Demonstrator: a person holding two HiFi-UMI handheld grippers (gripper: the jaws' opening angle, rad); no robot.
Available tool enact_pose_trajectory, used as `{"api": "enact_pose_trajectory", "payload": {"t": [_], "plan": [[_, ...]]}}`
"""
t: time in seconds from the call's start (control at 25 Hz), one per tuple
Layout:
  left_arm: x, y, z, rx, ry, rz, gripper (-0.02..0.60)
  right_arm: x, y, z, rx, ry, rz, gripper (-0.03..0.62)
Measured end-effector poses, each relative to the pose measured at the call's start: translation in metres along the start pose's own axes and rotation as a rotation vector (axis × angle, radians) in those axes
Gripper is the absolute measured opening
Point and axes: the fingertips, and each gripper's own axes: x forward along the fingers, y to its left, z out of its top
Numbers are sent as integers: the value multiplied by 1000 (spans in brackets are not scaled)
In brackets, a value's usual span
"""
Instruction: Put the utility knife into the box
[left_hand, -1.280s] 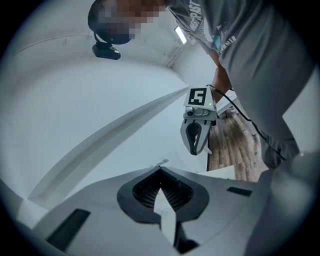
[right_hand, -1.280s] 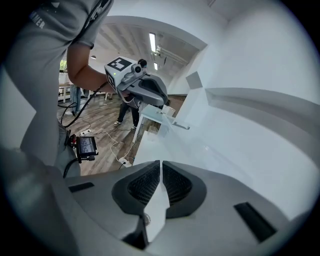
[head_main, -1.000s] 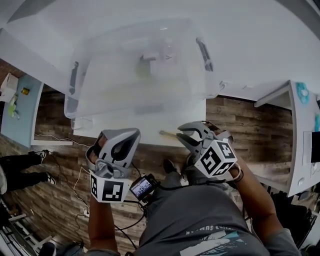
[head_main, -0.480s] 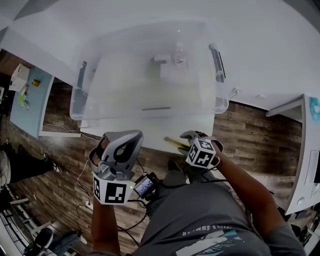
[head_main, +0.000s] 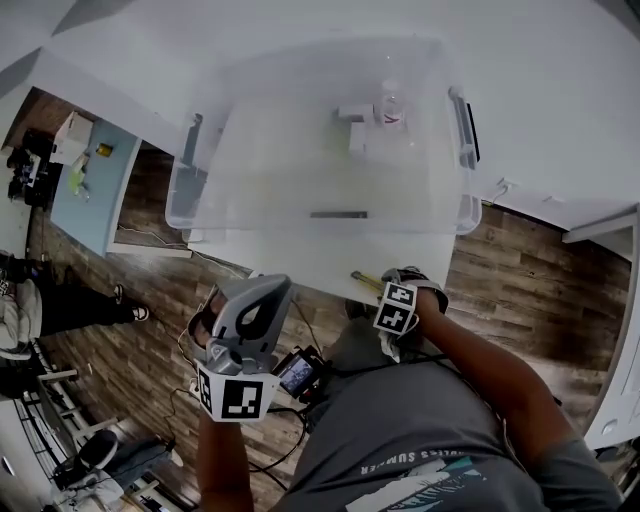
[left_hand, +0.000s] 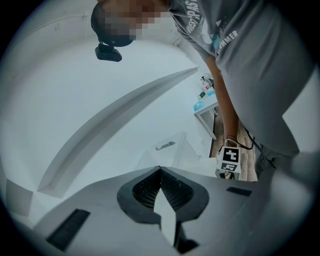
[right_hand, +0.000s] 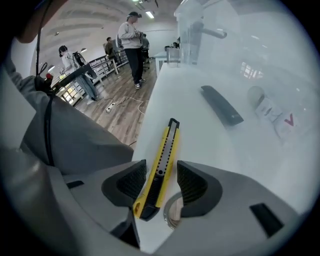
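A yellow and black utility knife (right_hand: 162, 165) lies flat on the white table (head_main: 560, 100), close to its front edge (head_main: 365, 281). My right gripper (right_hand: 161, 165) stands over the knife's rear end. Its jaws are opening and the knife lies between the pads with a gap on each side. In the head view the right gripper (head_main: 388, 293) is at the table edge under its marker cube. The clear plastic box (head_main: 185, 190) stands just behind the knife, open on top. My left gripper (head_main: 272, 288) hangs off the table to the left, shut and empty (left_hand: 160, 169).
The box's dark side latch (right_hand: 221, 105) faces the knife. Small white items (head_main: 368, 118) lie against the box's far wall. A pale blue side table (head_main: 85, 180) stands on the wood floor at left. A person (right_hand: 131, 40) stands far behind in the room.
My right gripper has come down over the knife at the table edge and its jaws have spread wider. The left gripper has stayed about where it was, off the table.
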Motion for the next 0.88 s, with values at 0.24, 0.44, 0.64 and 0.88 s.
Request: {"api": "enact_pose_trajectory", "payload": {"t": [0.24, 0.44, 0.64, 0.88], "plan": [[-8, 11, -22, -15, 3, 4, 8, 5, -5, 3, 115, 9, 34, 123], [-7, 32, -28, -4, -46, 11, 8, -12, -2, 8, 147, 5, 54, 120], [-5, 57, -50, 7, -88, 46, 8, -110, -11, 56, 152, -182, 13, 120], [-24, 94, -94, -32, -91, 120, 8, -255, -22, 154, 71, -426, -47, 121]]}}
